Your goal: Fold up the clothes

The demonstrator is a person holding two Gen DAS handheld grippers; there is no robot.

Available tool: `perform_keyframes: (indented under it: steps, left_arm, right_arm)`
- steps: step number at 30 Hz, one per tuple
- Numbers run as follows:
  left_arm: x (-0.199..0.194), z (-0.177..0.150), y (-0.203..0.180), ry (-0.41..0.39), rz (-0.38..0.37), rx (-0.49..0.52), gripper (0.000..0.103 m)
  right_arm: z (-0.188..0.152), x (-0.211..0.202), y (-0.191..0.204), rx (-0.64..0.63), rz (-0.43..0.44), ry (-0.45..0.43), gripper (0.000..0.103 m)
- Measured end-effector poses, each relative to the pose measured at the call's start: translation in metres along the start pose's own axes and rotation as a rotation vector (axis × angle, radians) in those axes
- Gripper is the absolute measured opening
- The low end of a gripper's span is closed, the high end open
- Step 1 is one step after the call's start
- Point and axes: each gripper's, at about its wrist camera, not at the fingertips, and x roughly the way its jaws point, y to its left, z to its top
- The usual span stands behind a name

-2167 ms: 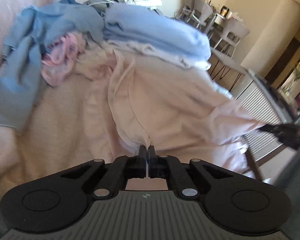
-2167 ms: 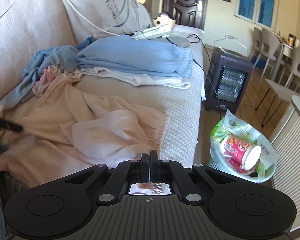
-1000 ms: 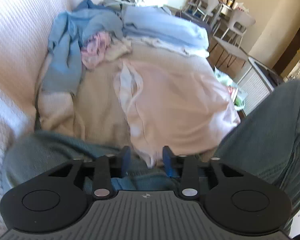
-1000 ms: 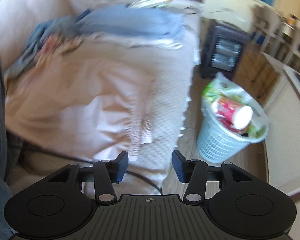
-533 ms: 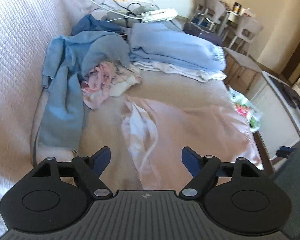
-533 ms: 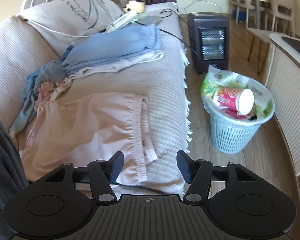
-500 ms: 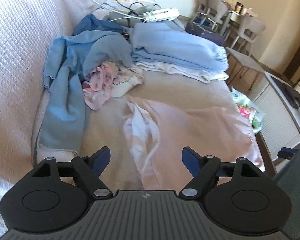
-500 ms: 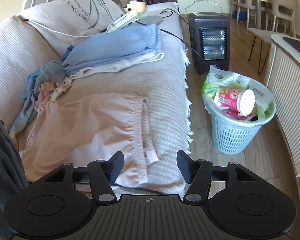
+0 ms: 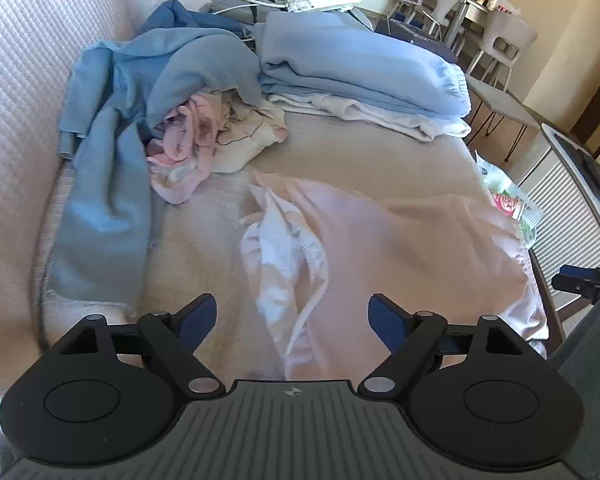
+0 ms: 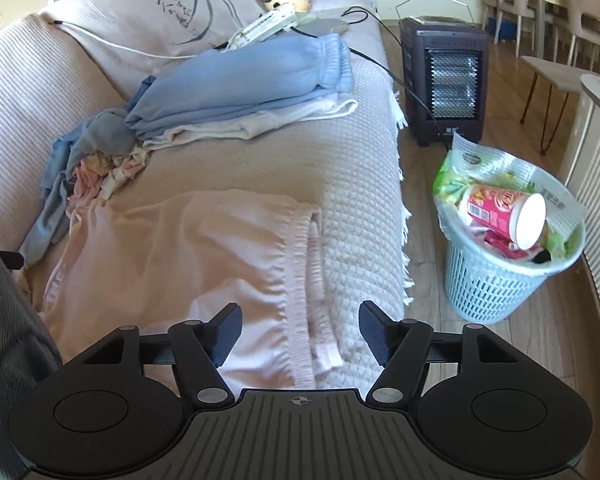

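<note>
A: Nearest, what are the tongs doing?

B: The left gripper [image 9: 292,316] and right gripper [image 10: 300,332] are both widening their jaws, gripping nothing; the pink trousers [image 10: 172,256] are lying flat on the sofa [image 10: 364,184] beneath them, likely spread for a first fold.

A: Which end is where?

B: The gathered waistband [image 10: 300,264] is lying under the right gripper, near the seat's front edge.

A: And beyond?

B: An unfolded heap, a blue garment [image 9: 112,128] over pink clothing [image 9: 184,148], is crowding the seat's back. The folded stack [image 9: 360,68] is sitting further off, a laundry-style waste basket [image 10: 512,256] and heater [image 10: 444,80] standing on the floor.
</note>
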Motion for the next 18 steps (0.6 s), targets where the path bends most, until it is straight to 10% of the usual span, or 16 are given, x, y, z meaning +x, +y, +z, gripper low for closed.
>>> perform_keyframes:
  steps: [18]
  left_arm:
    - [0.056,0.025,0.011,-0.050,-0.034,-0.046,0.085]
  right_arm:
    - [0.050,0.060,-0.015,-0.005,0.045,0.000,0.066]
